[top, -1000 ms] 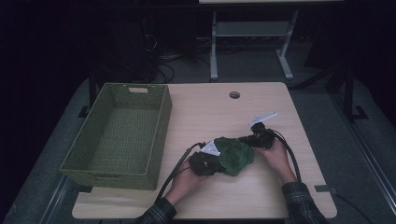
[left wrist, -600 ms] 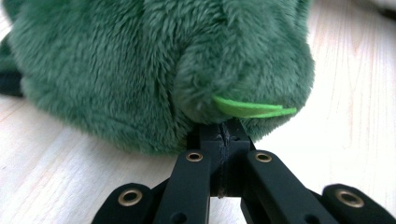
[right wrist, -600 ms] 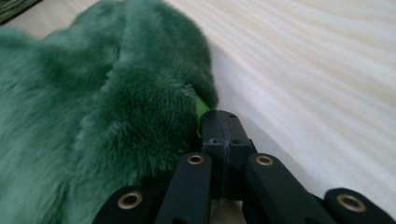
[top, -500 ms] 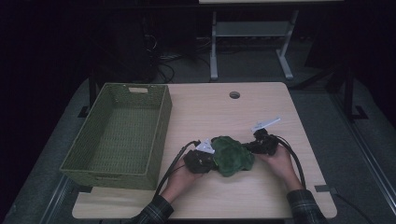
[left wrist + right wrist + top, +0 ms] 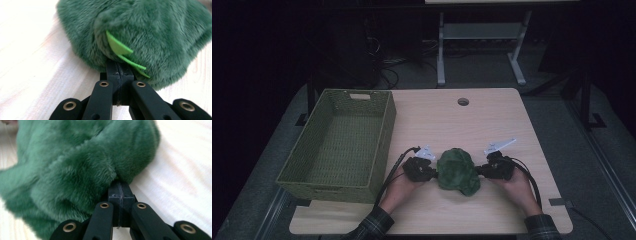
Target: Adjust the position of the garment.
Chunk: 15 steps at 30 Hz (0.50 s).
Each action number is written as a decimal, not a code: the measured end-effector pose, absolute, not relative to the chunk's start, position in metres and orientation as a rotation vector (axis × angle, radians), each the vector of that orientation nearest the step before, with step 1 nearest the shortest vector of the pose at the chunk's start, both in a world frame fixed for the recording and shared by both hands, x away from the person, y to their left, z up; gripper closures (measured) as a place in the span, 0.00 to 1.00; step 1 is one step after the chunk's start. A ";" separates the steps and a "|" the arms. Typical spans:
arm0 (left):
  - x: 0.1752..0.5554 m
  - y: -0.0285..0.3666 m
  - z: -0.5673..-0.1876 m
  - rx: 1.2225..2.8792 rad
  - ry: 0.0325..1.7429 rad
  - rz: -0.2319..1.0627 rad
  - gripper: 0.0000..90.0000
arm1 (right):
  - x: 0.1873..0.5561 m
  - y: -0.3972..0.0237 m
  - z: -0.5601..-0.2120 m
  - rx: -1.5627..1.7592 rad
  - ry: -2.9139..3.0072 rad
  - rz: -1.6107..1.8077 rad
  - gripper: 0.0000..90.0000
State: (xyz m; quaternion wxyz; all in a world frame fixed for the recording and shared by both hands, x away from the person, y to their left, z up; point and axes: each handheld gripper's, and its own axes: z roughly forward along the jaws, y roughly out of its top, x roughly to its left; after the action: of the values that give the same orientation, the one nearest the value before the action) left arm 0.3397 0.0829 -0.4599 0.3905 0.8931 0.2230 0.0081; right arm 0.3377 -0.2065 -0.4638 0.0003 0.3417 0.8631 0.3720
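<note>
Green woven basket (image 5: 339,145) at table's (image 5: 492,125) left; metal stand (image 5: 482,35) behind.

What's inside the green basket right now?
The green basket by the left tool shows bare woven floor; its near wall hides the strip just behind it. The green plush lies on the table, pinched by both tools.

the high view looks forward and down from above the person's side, taking in the whole table (image 5: 492,125) from far off. the left gripper view rides low, looking along its claw (image 5: 119,65) at the green plush toy (image 5: 155,32) from very near. the right gripper view does likewise along its claw (image 5: 119,187) from the opposite side. all three views share the plush toy and the table beneath it.
</note>
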 end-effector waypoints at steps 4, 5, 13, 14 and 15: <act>0.340 0.083 -0.460 2.272 0.564 0.026 0.99 | 0.326 -0.207 -0.463 1.063 2.690 1.162 1.00; 0.340 0.083 -0.460 2.273 0.562 0.030 0.99 | 0.325 -0.207 -0.463 1.059 2.679 1.165 0.99; 0.336 0.095 -0.452 2.269 0.584 0.066 0.84 | 0.315 -0.236 -0.461 1.199 2.423 1.168 0.60; 0.336 0.096 -0.452 2.279 0.581 0.070 0.80 | 0.313 -0.244 -0.463 1.232 2.368 1.122 0.54; 0.335 0.098 -0.450 2.287 0.577 0.076 0.78 | 0.312 -0.247 -0.464 1.250 2.350 1.109 0.50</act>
State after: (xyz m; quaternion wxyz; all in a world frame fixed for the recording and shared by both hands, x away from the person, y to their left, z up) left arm 0.3349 0.0980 -0.4504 0.3811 0.8960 0.2260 0.0297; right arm 0.3124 -0.2471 -0.4643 0.1284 0.4298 0.8082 0.3815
